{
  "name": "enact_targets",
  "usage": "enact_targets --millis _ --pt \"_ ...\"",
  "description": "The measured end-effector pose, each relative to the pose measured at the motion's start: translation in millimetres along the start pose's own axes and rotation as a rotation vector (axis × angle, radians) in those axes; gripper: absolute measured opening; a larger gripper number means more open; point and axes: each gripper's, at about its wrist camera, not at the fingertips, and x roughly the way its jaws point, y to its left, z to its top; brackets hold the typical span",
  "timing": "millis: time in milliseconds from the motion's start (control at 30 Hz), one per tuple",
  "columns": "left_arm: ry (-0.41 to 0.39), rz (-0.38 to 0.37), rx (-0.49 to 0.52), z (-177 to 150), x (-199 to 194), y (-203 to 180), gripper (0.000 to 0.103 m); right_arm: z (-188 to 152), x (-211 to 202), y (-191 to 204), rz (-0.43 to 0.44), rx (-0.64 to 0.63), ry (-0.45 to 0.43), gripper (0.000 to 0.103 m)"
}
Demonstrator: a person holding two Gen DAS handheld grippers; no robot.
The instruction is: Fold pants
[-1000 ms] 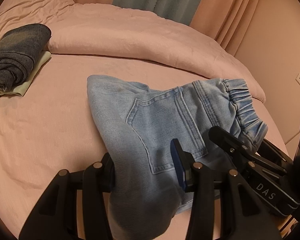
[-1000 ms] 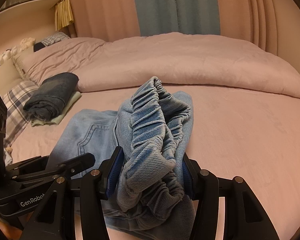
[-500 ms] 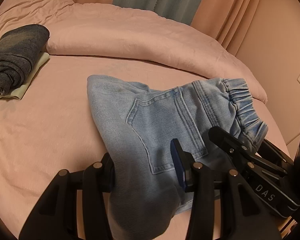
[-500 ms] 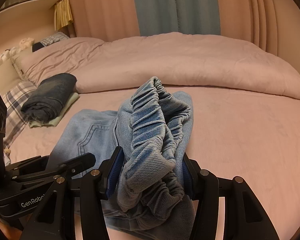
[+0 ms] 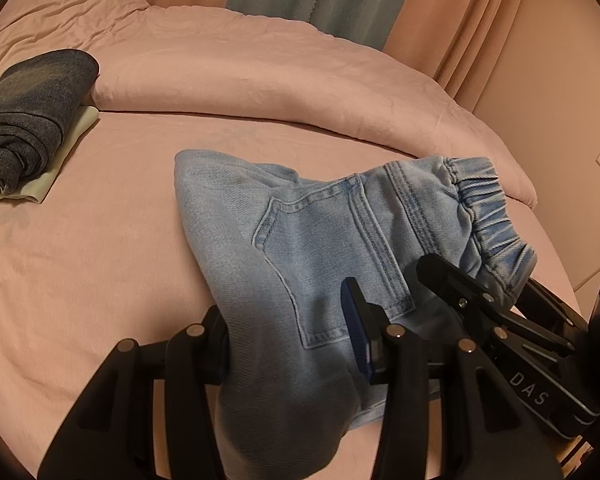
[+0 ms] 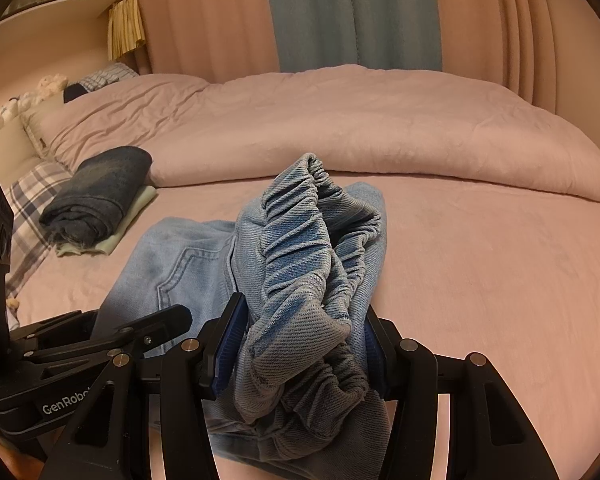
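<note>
Both hands have the light denim pants (image 5: pixel 324 240) pinched on the bed (image 5: pixel 80 280): the left gripper (image 5: pixel 288 332) clamps the folded leg cloth below the back pocket, the right gripper (image 6: pixel 300 344) is closed on the bunched elastic waistband (image 6: pixel 300 240). To fold cleanly, I'd carry both edges forward together, keeping the cloth taut and level. Ahead of the grippers lies a pink duvet (image 6: pixel 360 120); far to their left sit darker folded jeans (image 5: pixel 32 108), curtains (image 6: pixel 352 12) behind.

A home bedroom — wide bed (image 6: pixel 480 264) under a pink sheet, rumpled duvet (image 6: pixel 340 120), plaid pillow (image 6: pixel 32 200), soft toys (image 6: pixel 40 90) on the headboard, long curtains (image 6: pixel 340 12) — folded clothes (image 5: pixel 28 112) stacked nearby.
</note>
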Motion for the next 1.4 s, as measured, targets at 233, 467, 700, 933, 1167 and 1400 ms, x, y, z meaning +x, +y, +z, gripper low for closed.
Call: enact_targets --millis 233,467,700,933,1167,1400 --pt "0.004 0.001 -0.002 1 1 1 0.045 2 4 -1 -0.004 -0.004 0.003 0.055" --pt "0.009 0.003 -0.004 3 3 2 0.045 2 9 1 -0.003 0.0 0.01 0.055" --pt "0.019 0.005 -0.005 3 6 2 0.045 3 12 0 -0.005 -0.001 0.018 0.055" --pt "0.028 0.008 -0.006 4 10 2 0.045 3 17 0 -0.007 0.0 0.027 0.055" --pt "0.038 0.01 0.0 5 13 2 0.045 5 24 0 -0.011 0.002 0.043 0.055" --pt "0.044 0.018 0.009 5 16 4 0.046 4 29 -2 -0.013 0.007 0.06 0.055"
